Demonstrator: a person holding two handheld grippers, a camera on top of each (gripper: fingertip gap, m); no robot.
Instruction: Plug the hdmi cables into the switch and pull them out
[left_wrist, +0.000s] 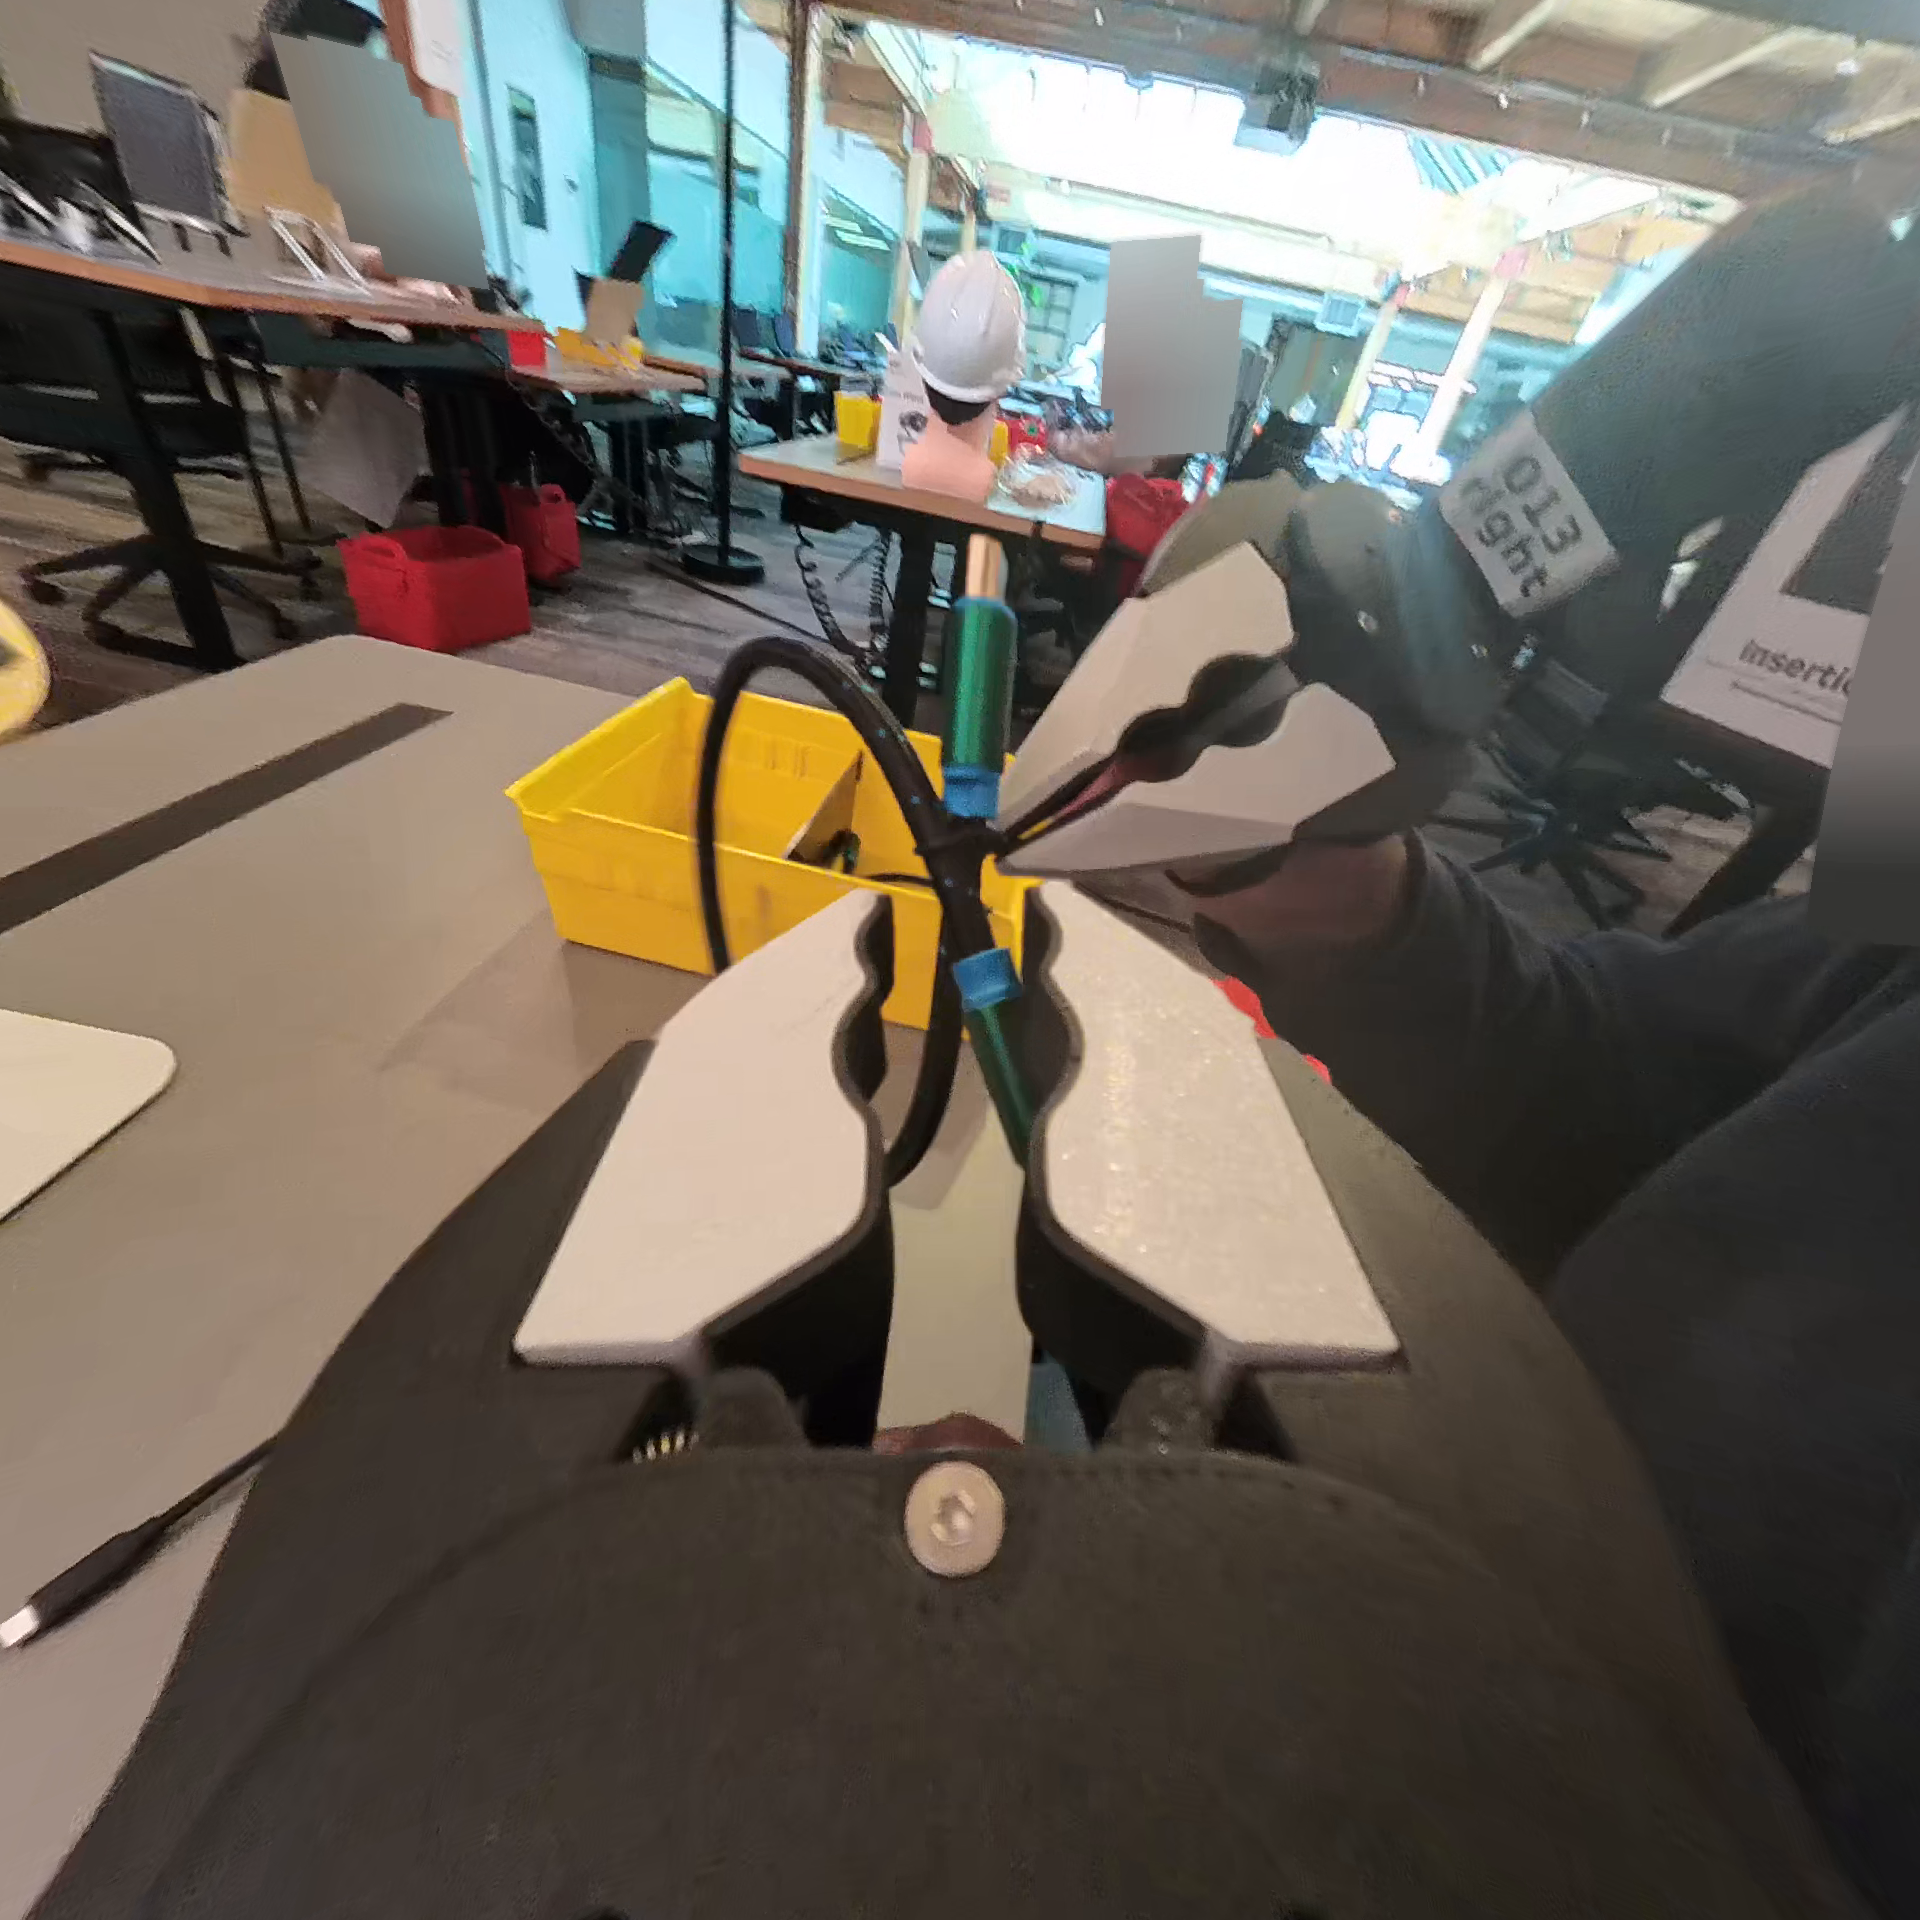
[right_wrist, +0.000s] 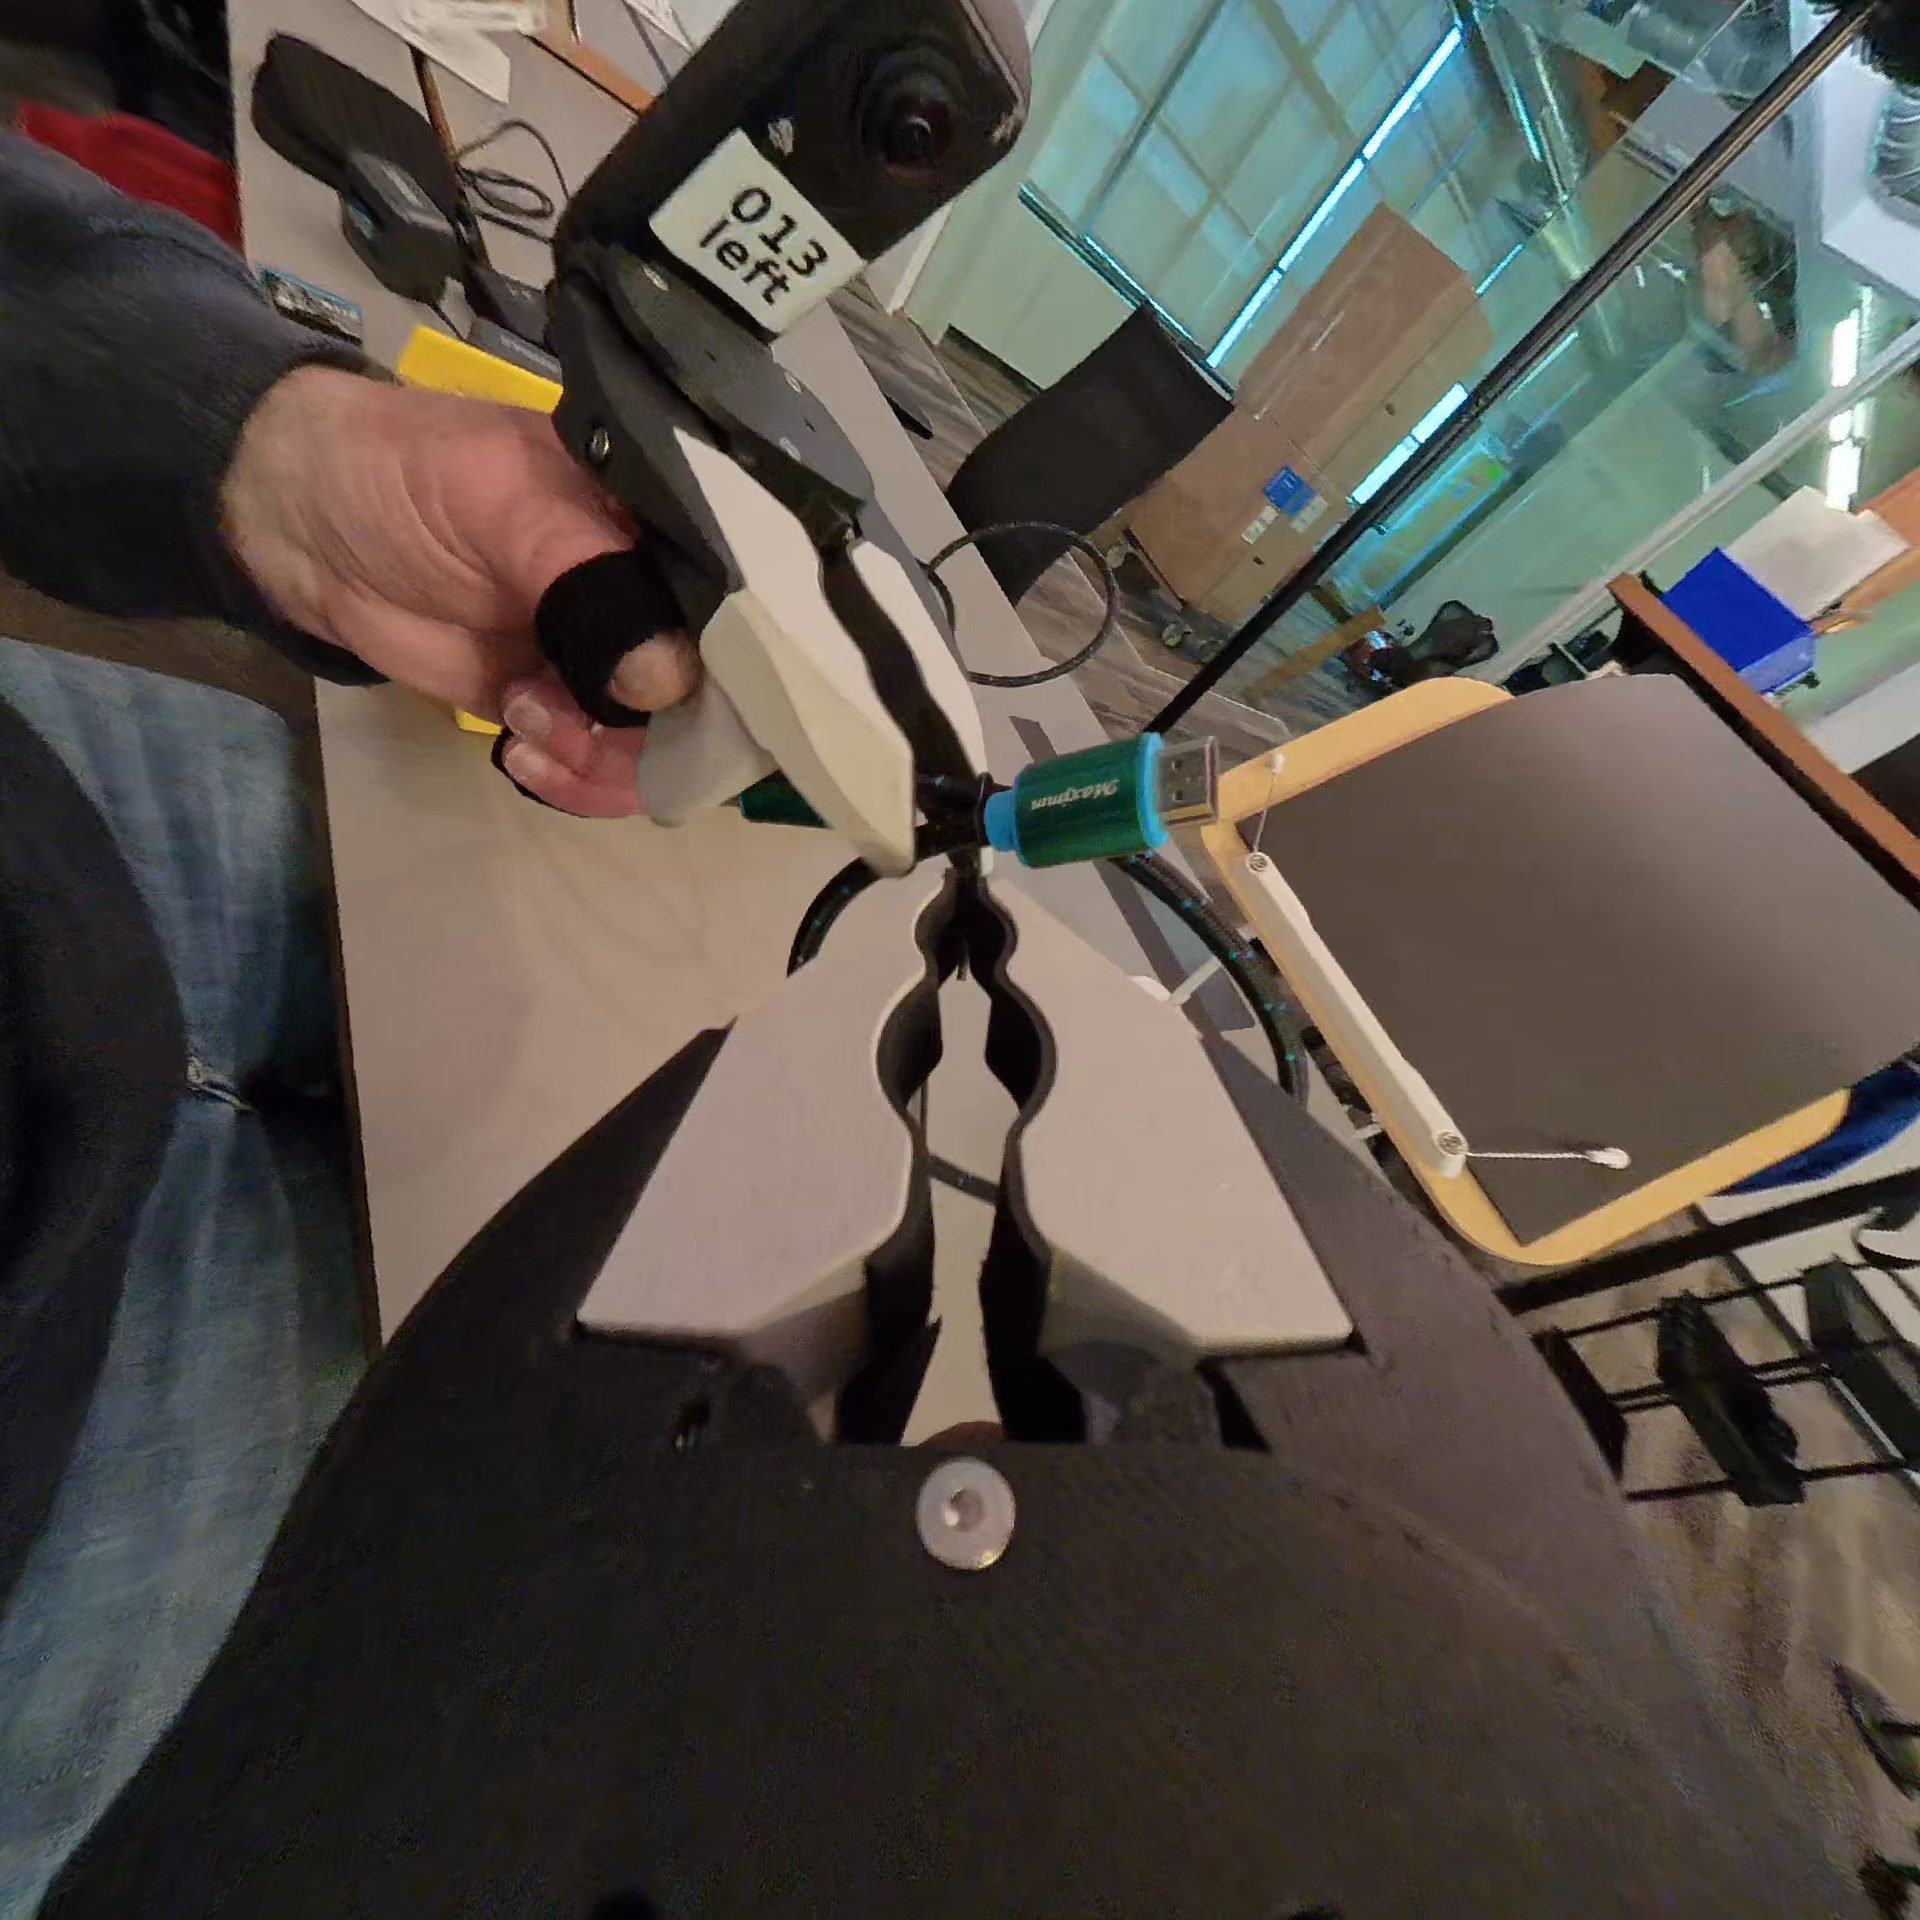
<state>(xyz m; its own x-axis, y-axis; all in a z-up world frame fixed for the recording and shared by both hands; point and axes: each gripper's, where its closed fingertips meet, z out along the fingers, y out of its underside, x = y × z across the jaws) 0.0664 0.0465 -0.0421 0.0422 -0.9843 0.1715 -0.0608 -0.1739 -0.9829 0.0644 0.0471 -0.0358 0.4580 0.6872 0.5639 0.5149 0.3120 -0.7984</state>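
Note:
A black HDMI cable (left_wrist: 717, 810) is bundled in a loop, with a green plug with a blue collar at each end. My left gripper (left_wrist: 956, 914) is shut on one plug (left_wrist: 1003, 1070), which lies between its grey fingers beside a strand of cable. The other plug (left_wrist: 977, 686) sticks up free; in the right wrist view it (right_wrist: 1091, 800) points right with its metal tip bare. My right gripper (right_wrist: 961, 883) is shut on the black cable just behind that plug, and its tip (left_wrist: 1003, 847) touches the left gripper's tip (right_wrist: 935, 821). No switch shows clearly.
A yellow bin (left_wrist: 623, 842) stands on the grey table (left_wrist: 312, 987) just beyond the grippers. A white pad (left_wrist: 62, 1091) and a loose black cable end (left_wrist: 83, 1579) lie at the left. A wood-rimmed black panel (right_wrist: 1558, 935) is to the right of the table. Only a small space, under 4 cm, lies between the two pairs of fingers.

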